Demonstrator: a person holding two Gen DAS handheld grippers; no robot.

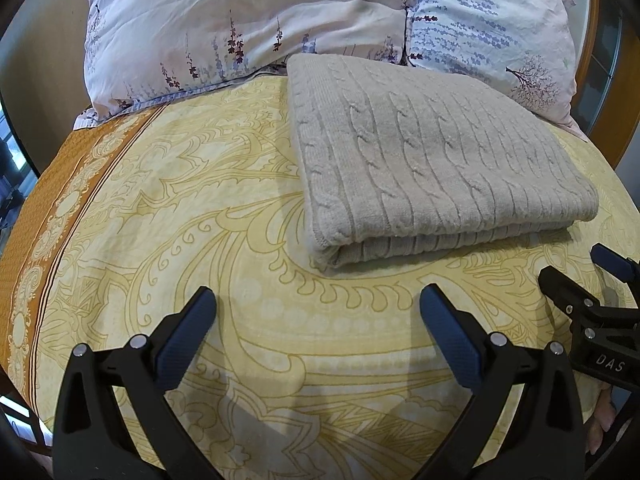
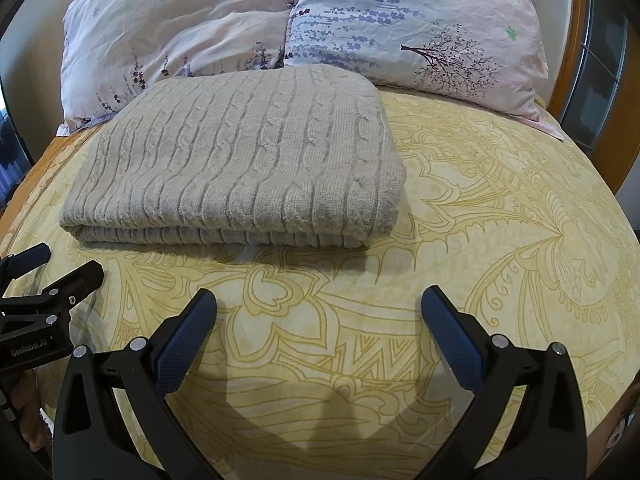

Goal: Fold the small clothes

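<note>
Surface: a bed covered by a yellow sheet with pale ornamental line pattern, an orange patterned band along its left edge; two floral pillows in pink and lavender cotton lean at the head, against a wooden bedframe.

Task thing: a beige cable-knit sweater, folded into a thick rectangle, lies flat on the sheet just in front of the pillows, its far edge near or touching them. Layered edges show along the near side, so the folding looks largely or wholly done.

Long axis: the rectangle runs side to side across the bed, with the cable ribs running away from the cameras toward the pillows.

Left gripper: jaws spread wide, holding nothing, above bare sheet; the sweater lies ahead and to its right.

Right gripper: jaws likewise spread and empty; the sweater lies ahead and to its left.

Relation that matters: the sweater sits between the two grippers' lines of reach, forward of both, apart from every fingertip. Neither looks clearly nearer; the left faces the rounded near-left corner, the right the near-right corner.

Next move, as a judgement: if another fold or a tidy is wanted, each gripper would reach forward and inward to its own near corner.
</note>
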